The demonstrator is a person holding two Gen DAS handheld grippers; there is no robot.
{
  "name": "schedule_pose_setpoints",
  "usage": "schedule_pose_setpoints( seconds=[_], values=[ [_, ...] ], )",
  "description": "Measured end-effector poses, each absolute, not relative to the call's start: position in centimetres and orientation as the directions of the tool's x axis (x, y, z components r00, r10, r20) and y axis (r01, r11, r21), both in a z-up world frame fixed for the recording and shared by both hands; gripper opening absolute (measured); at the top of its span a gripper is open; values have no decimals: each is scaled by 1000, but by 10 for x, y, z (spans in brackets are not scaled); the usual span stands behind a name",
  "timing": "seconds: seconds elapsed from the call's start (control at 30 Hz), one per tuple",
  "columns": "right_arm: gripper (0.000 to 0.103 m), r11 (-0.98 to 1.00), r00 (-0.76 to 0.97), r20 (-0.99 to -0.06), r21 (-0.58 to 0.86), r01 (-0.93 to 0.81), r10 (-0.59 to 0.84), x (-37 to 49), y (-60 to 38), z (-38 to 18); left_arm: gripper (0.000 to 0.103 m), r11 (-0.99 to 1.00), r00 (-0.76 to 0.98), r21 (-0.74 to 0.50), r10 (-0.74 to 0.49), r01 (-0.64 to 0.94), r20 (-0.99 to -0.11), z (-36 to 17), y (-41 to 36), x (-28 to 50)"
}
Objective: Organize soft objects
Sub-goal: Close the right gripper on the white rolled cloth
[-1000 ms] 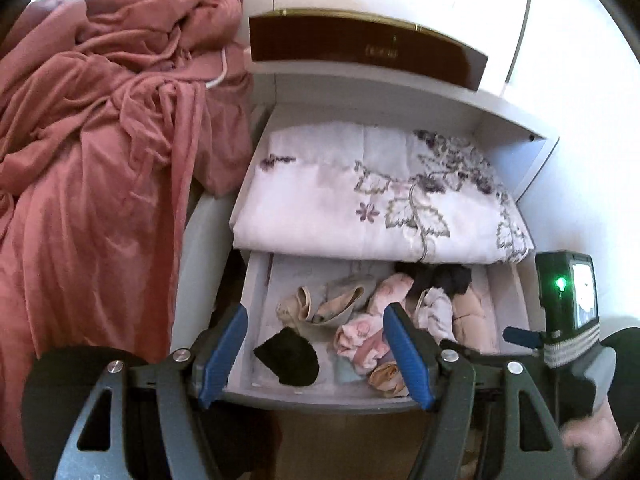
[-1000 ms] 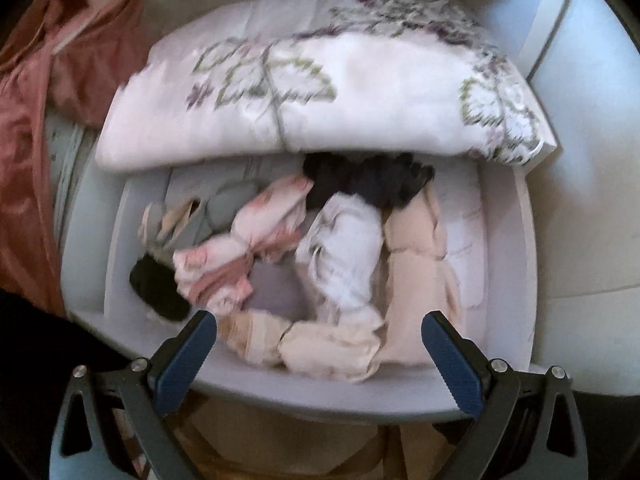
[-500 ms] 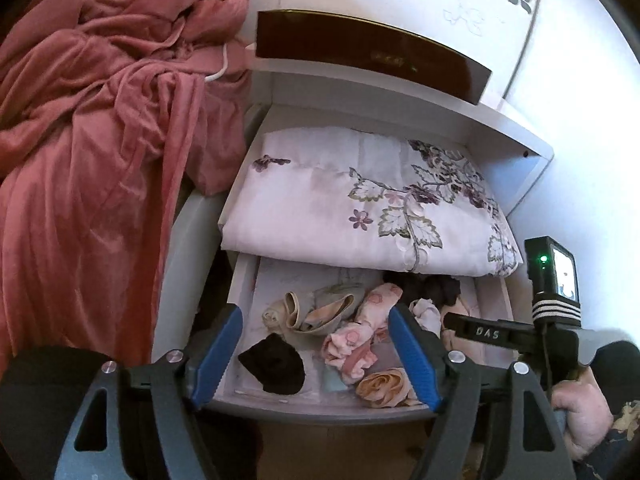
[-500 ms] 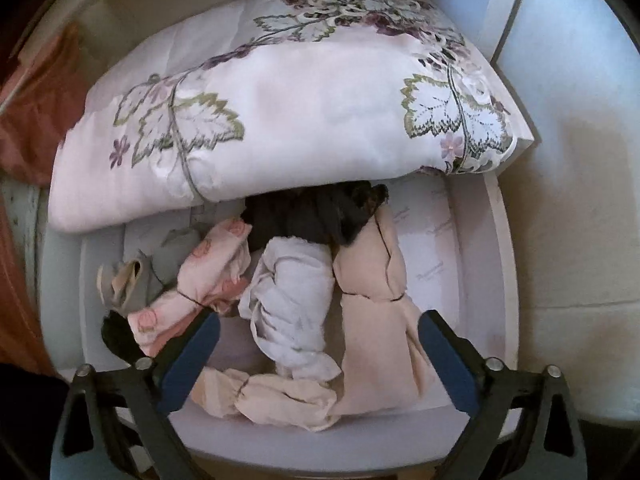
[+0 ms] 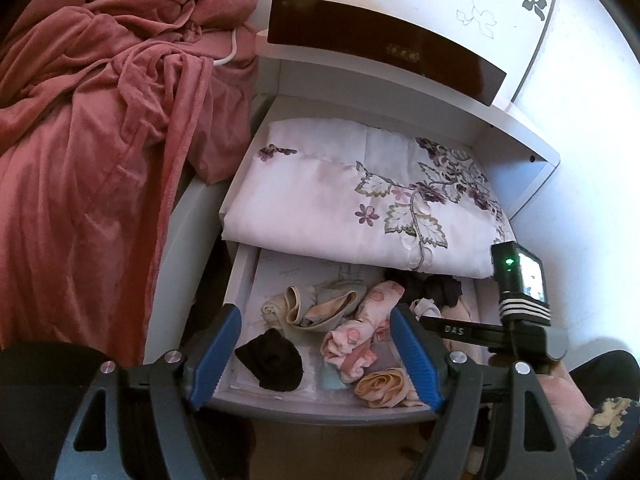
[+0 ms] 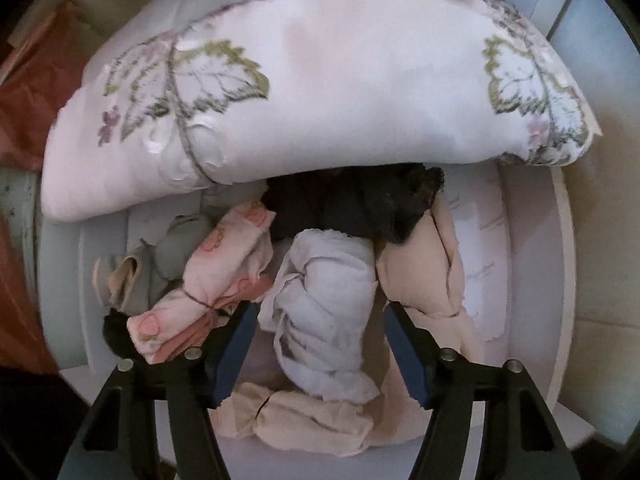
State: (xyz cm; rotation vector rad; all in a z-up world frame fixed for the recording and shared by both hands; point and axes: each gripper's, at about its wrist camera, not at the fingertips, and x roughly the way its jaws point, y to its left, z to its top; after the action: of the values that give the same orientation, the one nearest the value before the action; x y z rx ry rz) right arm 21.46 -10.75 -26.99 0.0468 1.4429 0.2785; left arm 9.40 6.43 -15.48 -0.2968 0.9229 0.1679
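Right wrist view first: the room is a white cabinet corner with an open drawer [image 6: 532, 264] under a shelf that bears a folded floral quilt [image 6: 320, 80], filling the frame from nine to three o'clock. A rose-pink blanket [image 5: 100, 160] is heaped outside the cabinet, at about ten o'clock in the left wrist view. Inside the drawer lie small rolled garments on a pale paper liner. The pale lavender roll [image 6: 324, 308] is the likely target: it lies straight ahead of the right gripper [image 6: 320, 344], its long axis running from six up toward twelve, along the fingers. Both blue pads flank it; the jaws have just been closing, yet a gap shows on each side, so I judge it not yet pinched. A peach roll [image 6: 420, 272] lies just beside it at three o'clock, a pink printed bundle [image 6: 224, 272] at nine, a black garment [image 6: 348, 204] at twelve.

The left gripper [image 5: 316, 356] hangs spread wide over the drawer's front left part, grasping nothing; a black sock [image 5: 272, 356] sits below it toward eight o'clock. So the right hand is nearer the lavender roll.
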Motion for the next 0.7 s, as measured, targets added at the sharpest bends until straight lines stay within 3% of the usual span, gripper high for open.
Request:
schedule_pose_setpoints(
  seconds=[0.1, 0.2, 0.47, 0.7],
  values=[
    [65, 966, 81, -973, 202, -163, 217, 219, -104, -281, 78, 947, 590, -174, 19, -269, -807, -156, 64, 95],
    [49, 968, 68, -976, 195, -157, 207, 221, -105, -291, 78, 947, 586, -171, 22, -273, -810, -157, 64, 96],
    [48, 965, 68, -973, 205, -163, 218, 222, -106, -299, 78, 947, 579, -165, 26, -275, -815, -157, 64, 96],
    [41, 963, 67, -972, 211, -169, 225, 219, -104, -305, 79, 945, 564, -159, 32, -287, -825, -161, 66, 97]
  ],
)
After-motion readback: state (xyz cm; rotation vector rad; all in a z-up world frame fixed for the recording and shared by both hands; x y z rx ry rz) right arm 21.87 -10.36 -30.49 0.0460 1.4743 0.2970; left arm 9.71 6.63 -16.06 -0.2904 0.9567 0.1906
